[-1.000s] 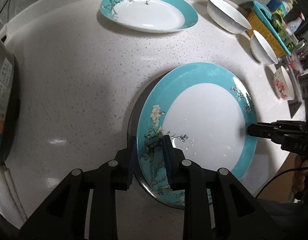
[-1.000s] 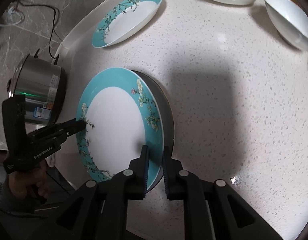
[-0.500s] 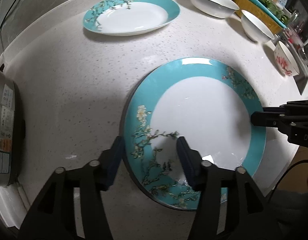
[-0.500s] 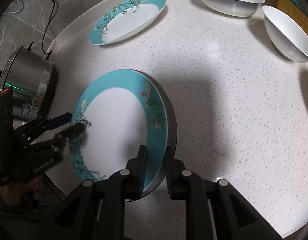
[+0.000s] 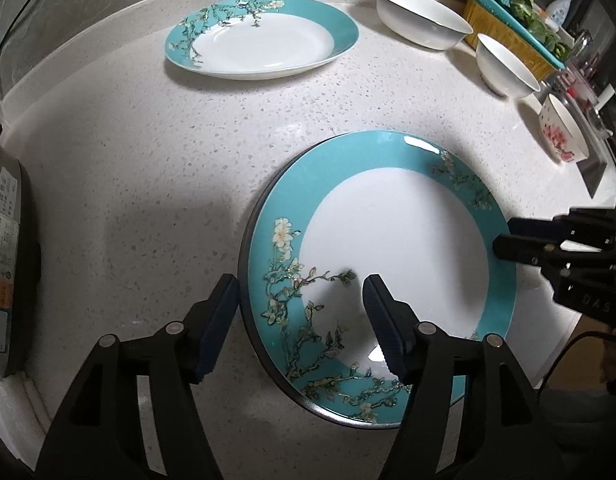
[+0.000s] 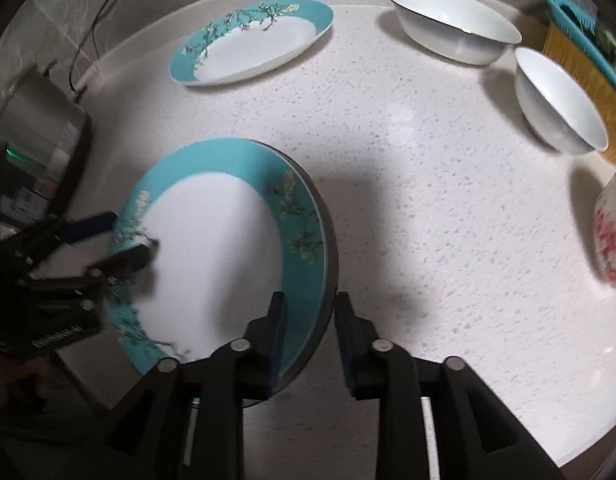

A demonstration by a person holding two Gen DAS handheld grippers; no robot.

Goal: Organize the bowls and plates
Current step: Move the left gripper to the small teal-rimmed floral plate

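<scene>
A: Two plates stacked at the desk's [image 5: 155, 184] near edge: the teal plate [image 5: 388, 248] sits on a darker plate [image 6: 331, 264], of which only a rim sliver shows. It looks seated flat.

B: Tongs?

A: Left tongs [image 5: 299, 300] are spread, one finger outside the rim on the desk side, one over the white well. No contact that I can see. Right tongs [image 6: 310, 312] are parted too, straddling the opposite rim. That view is motion-blurred, so I can't rule out a light touch, but there's a visible gap on both sides.

B: So the stack step is done?

A: I'd call it release, yes. Stacking this plate looks complete.

B: What's left?

A: A second teal plate [image 5: 263, 40] lies alone toward the far edge. The large white bowl [image 5: 422, 20] and the smaller white bowl [image 5: 506, 66] stand apart along the far right edge, the floral bowl [image 5: 562, 132] further down that edge.

B: Next move?

A: My guess: back both tongs off clear of the rim without nudging the stack, then reach for the far plate. It needs opposite-rim pinches again; the glaze looks slick, so grip square.
</scene>
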